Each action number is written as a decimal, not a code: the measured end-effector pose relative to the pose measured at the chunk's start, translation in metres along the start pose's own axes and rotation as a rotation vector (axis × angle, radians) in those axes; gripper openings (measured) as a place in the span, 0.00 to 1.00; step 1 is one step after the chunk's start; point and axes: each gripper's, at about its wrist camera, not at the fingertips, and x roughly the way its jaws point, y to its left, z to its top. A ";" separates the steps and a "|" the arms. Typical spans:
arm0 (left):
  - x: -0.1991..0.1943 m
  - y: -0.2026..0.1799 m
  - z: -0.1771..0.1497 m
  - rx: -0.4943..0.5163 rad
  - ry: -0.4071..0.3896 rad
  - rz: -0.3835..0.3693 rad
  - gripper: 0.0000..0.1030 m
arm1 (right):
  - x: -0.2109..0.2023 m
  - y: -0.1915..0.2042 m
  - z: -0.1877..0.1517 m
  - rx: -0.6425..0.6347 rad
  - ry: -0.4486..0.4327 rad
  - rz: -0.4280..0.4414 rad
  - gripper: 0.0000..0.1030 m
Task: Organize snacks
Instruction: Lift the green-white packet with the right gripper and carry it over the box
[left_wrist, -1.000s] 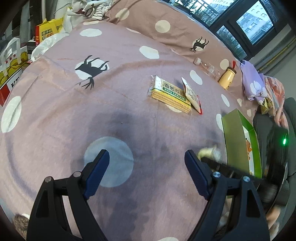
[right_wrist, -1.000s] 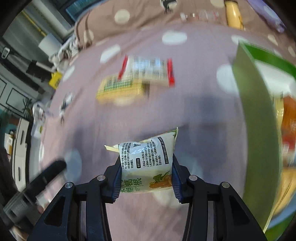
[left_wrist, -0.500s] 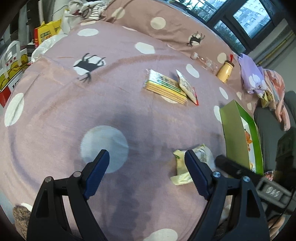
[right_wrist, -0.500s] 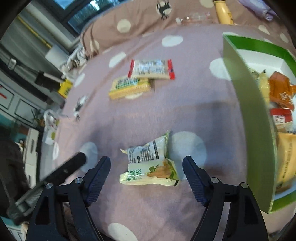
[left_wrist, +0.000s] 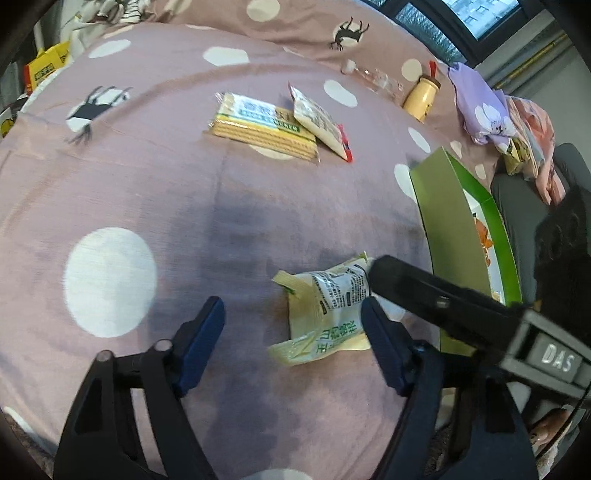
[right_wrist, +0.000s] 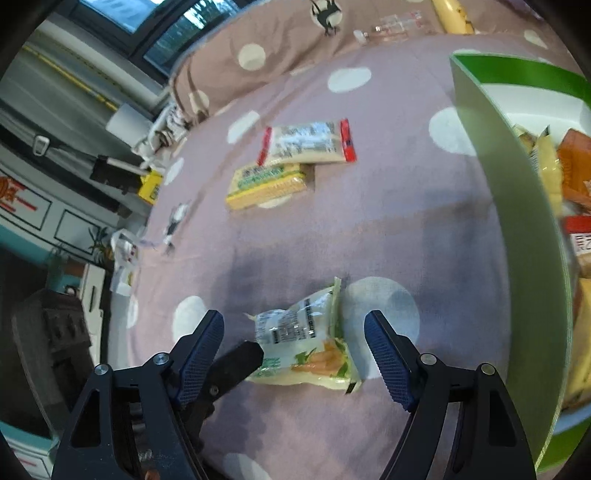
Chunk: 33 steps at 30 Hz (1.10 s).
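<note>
A yellow-green snack packet (left_wrist: 325, 310) lies flat on the pink dotted bedspread; it also shows in the right wrist view (right_wrist: 306, 350). My left gripper (left_wrist: 293, 332) is open, with the packet by its right finger. My right gripper (right_wrist: 293, 350) is open around the packet, not touching it. A yellow cracker pack (left_wrist: 262, 127) (right_wrist: 266, 184) and a white packet with red ends (left_wrist: 321, 122) (right_wrist: 308, 142) lie farther off. A green box (left_wrist: 454, 218) (right_wrist: 517, 206) to the right holds several snacks.
A yellow bottle (left_wrist: 421, 98) and a clear bottle (left_wrist: 373, 75) lie at the far edge. Purple cloth (left_wrist: 480, 110) lies at far right. Bags and a yellow box (left_wrist: 44, 66) sit off the bed's left side.
My right gripper opened and let the yellow-green packet fall onto the bedspread, then drew back. My left gripper moved forward and right until the packet lay between its fingers.
</note>
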 end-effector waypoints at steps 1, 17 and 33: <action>0.003 0.000 0.000 0.000 0.006 -0.001 0.66 | 0.002 -0.002 0.000 0.002 0.006 -0.002 0.78; 0.011 -0.016 -0.007 0.040 0.004 -0.076 0.29 | 0.028 -0.021 -0.004 0.064 0.045 0.110 0.49; -0.038 -0.071 -0.003 0.180 -0.135 -0.116 0.25 | -0.049 0.001 -0.002 0.007 -0.136 0.104 0.48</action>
